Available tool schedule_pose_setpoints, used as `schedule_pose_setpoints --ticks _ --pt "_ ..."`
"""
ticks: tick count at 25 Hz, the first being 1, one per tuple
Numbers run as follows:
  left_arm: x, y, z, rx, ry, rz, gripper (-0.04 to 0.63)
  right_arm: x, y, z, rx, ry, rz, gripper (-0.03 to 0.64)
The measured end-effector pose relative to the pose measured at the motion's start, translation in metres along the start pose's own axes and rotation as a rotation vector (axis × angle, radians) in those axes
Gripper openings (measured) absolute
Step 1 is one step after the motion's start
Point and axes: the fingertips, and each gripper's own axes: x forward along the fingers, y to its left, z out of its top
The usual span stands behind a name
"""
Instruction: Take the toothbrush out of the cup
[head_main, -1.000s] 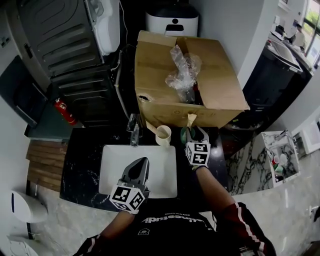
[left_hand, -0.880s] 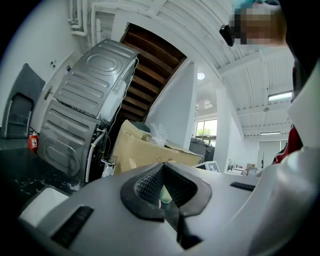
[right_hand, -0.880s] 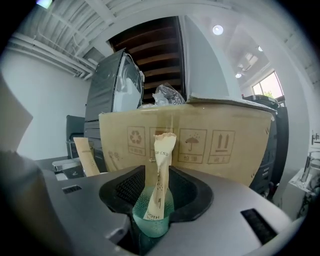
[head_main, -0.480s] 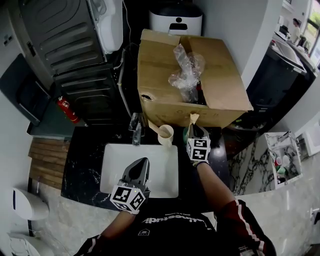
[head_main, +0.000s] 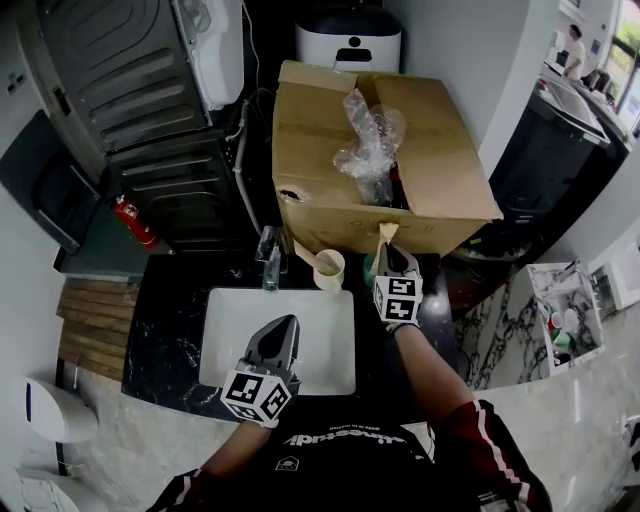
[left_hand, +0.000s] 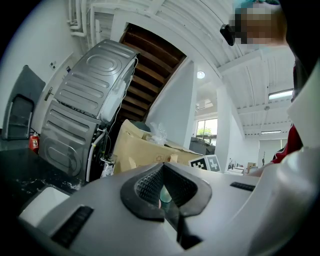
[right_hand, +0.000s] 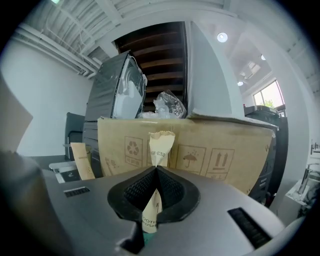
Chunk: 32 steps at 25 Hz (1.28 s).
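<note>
A toothbrush in a tan paper wrapper (right_hand: 161, 145) stands upright out of a green cup (head_main: 371, 268) on the dark counter right of the sink. My right gripper (right_hand: 157, 170) is closing its jaws on it, and the pads pinch the wrapper just below its torn top. In the head view, that wrapper tip (head_main: 387, 233) pokes out past the right gripper (head_main: 385, 250). My left gripper (head_main: 283, 322) hovers over the white sink (head_main: 225, 355), shut and holding nothing. Only a sliver of the green cup shows under the right jaws.
A cream cup (head_main: 329, 268) with a second wrapped toothbrush (head_main: 305, 252) stands left of the green cup, beside the tap (head_main: 270, 262). A large cardboard box (head_main: 380, 160) rises right behind the counter. A washing machine (head_main: 130, 80) stands at the back left.
The right gripper's jaws were spread around the green cup and have now closed on the wrapped toothbrush. The left gripper has stayed where it was.
</note>
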Motion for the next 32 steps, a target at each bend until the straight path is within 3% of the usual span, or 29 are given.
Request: schedule_pose_setpoints --ticks 6,14,32 --pt "0.000 -0.007 0.003 0.006 -0.007 -0.019 0.014 -0.017 0.000 0.048 -0.002 -0.084 0.008 0.037" --pt "-0.004 -0.012 0.006 0.009 -0.015 -0.035 0.014 -0.046 -0.002 0.061 -0.007 -0.116 -0.005 0.036" --pt "0.000 -0.009 0.001 0.023 0.008 -0.017 0.014 -0.241 0.069 0.047 0.085 -0.152 0.115 0.037"
